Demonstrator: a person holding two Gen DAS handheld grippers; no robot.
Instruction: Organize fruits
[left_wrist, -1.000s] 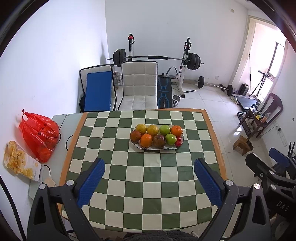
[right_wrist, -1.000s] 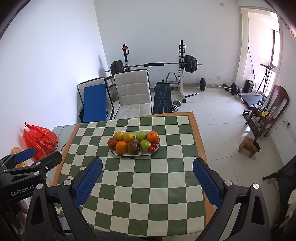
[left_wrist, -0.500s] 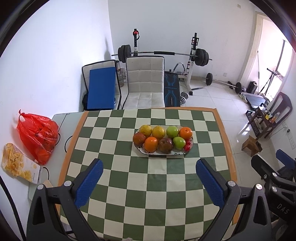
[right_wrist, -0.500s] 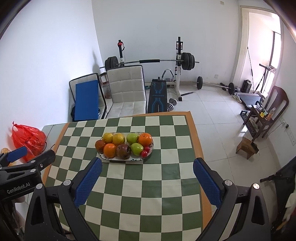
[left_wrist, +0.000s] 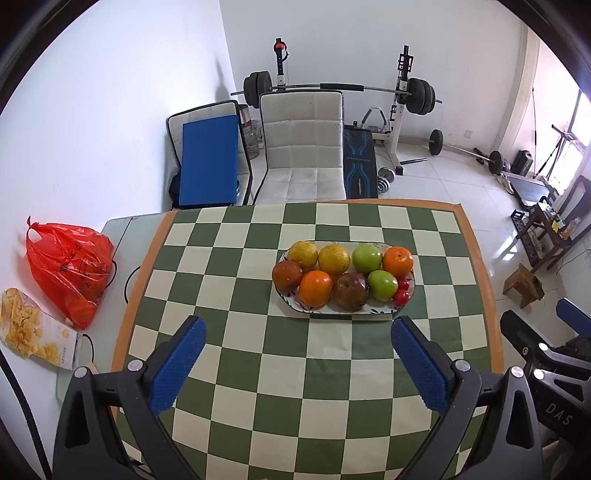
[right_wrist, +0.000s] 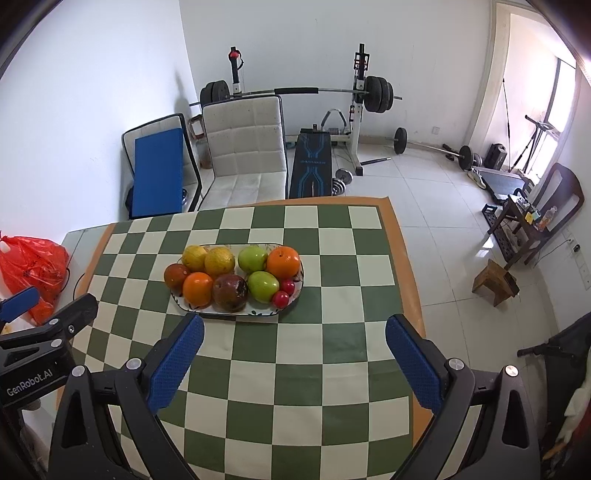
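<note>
Green and cream squares are covering the table (left_wrist: 258, 350), a checkered cloth with an orange border. On it, toward the far middle, an oval white plate (left_wrist: 332, 314) with a speckled rim is holding the fruit in two rows. The far row is showing two yellow citrus fruits (left_wrist: 303, 254) at the left, then a green apple (left_wrist: 366, 257), then an orange (left_wrist: 397, 261) at the right end. The near row is showing a dark red fruit (left_wrist: 287, 275) at the left, a second orange (left_wrist: 315, 289), a brownish-red apple (left_wrist: 351, 290) with a mottled, dull skin, another green apple (left_wrist: 382, 284), and two small red fruits (left_wrist: 400, 296) at the right end, touching each other. The pieces are sitting packed tight, touching their neighbours.

The left gripper (left_wrist: 297, 350) is hovering above the near part of the cloth, its blue-padded fingers spread wide with nothing between them. The right gripper (right_wrist: 294, 349) is hanging likewise, fingers wide apart and holding nothing, with the plate just beyond its left finger.

A red plastic bag (left_wrist: 68, 267) is lying on the bare tabletop at the left.
</note>
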